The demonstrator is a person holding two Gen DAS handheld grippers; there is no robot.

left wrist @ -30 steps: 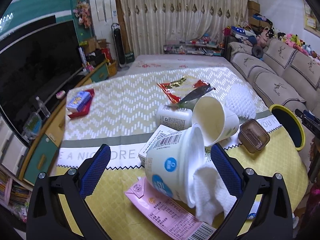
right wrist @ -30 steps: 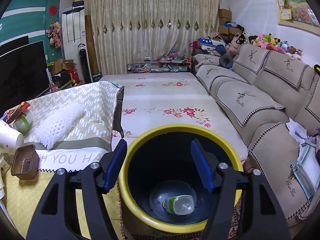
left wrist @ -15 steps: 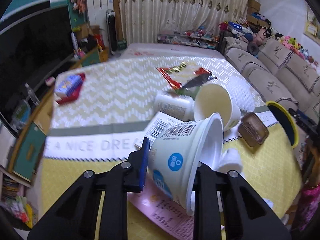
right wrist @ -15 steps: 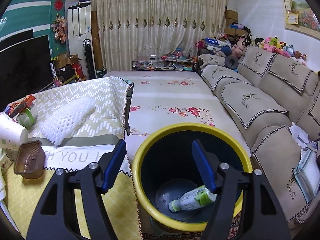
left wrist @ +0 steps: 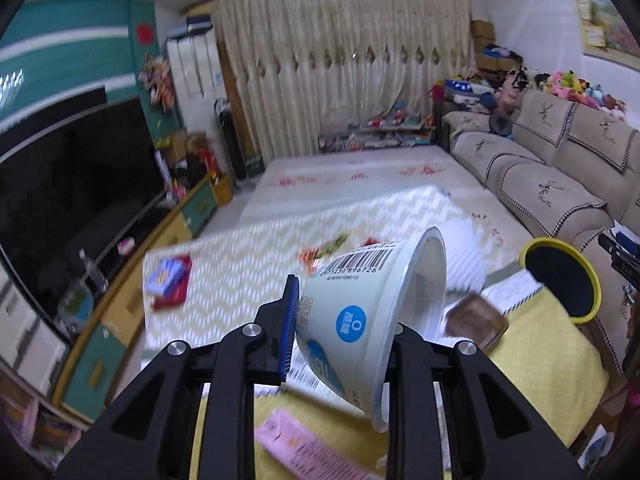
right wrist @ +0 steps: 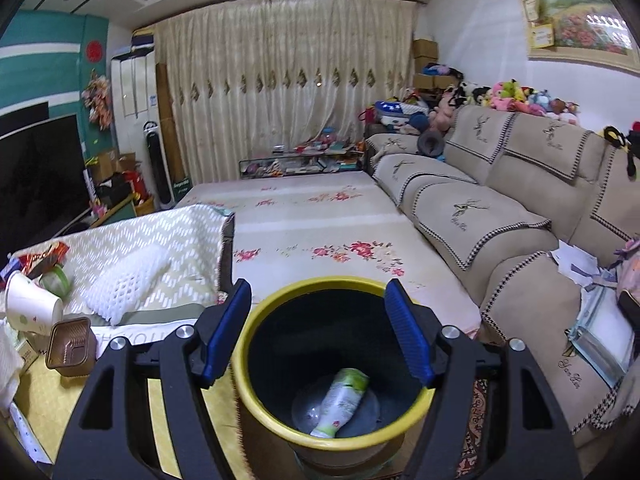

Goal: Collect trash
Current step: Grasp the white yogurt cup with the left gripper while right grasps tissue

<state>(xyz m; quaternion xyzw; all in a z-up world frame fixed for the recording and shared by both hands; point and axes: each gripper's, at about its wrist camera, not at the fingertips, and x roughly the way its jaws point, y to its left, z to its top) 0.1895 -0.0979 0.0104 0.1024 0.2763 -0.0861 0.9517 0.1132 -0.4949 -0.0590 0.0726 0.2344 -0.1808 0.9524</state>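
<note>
Both pads of the left gripper (left wrist: 344,340) clamp a white tub (left wrist: 372,316).

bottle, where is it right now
In the right wrist view the bottle lies on its side at the bottom of the yellow-rimmed bin, below the open right tongs.

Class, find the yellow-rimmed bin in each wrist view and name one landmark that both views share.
Left wrist view: yellow-rimmed bin at the right edge, beside the sofa.
Right wrist view: bin at bottom centre, under the open right tool.
Shared landmark: brown tray on the table.
</note>
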